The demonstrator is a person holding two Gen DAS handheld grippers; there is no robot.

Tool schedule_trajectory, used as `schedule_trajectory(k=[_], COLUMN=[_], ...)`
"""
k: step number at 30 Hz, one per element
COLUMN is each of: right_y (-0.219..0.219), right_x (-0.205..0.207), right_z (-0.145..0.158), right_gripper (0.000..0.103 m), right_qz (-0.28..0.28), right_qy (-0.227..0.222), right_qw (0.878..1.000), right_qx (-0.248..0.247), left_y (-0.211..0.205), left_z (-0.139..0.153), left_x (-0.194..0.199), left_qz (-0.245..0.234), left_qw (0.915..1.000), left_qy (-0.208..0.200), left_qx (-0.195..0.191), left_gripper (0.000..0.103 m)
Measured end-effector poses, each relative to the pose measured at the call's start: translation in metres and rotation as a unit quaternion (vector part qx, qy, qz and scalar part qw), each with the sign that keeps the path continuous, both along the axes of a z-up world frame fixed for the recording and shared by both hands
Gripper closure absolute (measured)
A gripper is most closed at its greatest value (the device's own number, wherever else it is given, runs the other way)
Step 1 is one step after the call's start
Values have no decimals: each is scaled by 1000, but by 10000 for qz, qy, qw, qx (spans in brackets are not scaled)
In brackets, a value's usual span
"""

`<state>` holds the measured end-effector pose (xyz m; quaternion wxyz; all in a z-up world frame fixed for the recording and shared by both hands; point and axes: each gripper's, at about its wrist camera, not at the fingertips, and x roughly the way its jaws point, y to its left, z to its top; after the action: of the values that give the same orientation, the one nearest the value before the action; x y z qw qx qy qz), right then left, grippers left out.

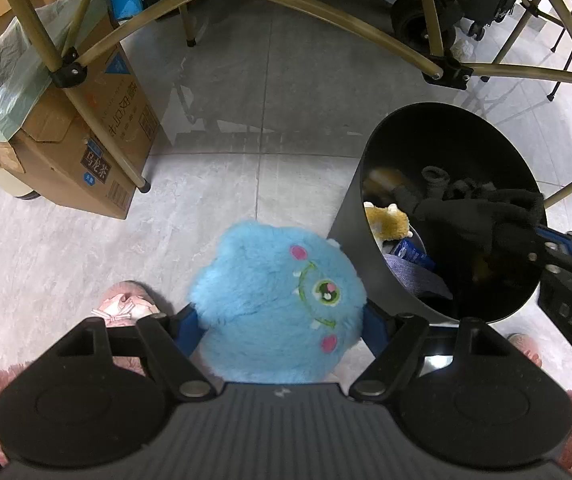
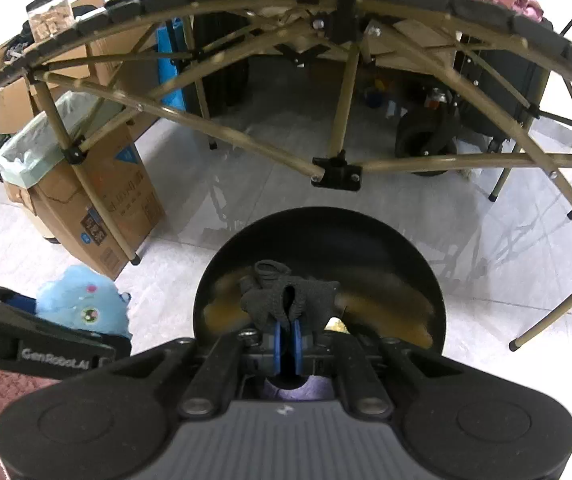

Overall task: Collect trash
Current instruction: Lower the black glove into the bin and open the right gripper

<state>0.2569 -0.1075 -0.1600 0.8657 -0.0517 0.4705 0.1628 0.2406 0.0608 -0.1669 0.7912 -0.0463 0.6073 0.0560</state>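
Both grippers carry something soft beside and over the black bin.

The left gripper has its jaws spread wide around a fluffy blue plush toy, whose sides fill the gap between the blue pads; the toy's face looks up, and the tiled floor lies below it. Just to the right of these jaws stands the round black bin, with a yellow plush piece and a blue packet inside it. The right gripper has its jaws pressed together, pinching a crumpled black glove that bunches just beyond the fingertips, directly above the bin's open mouth. A cardboard box stands well off to the left, under the folding table's legs.
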Motion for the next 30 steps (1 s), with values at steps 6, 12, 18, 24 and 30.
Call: schedule_trajectory(k=[6,12,18,24,30], right_y=[6,12,12,10,4], right_x=[9,13,16,17,18], right_z=[-13,-24,-31,-33,-34], right_gripper=[97,97,96,48,0], right_qz=[-49,-32,-84,-222,-412], right_qy=[152,276,391,394,519], right_qw=[9999,9995,9990,9984,9967], right_qx=[-64,-126,-188,-325,-477], left_y=[2,3,2,3,4], left_z=[0,0,0,-1,0], left_x=[0,1,1,0,0], left_qz=[36,100,96,112,102], left_qw=[10000,9999,9999,9999,9999], left_qy=[4,26,25,29,2], left_qx=[19,59,61,82,92], left_gripper=[25,25,25,25,25])
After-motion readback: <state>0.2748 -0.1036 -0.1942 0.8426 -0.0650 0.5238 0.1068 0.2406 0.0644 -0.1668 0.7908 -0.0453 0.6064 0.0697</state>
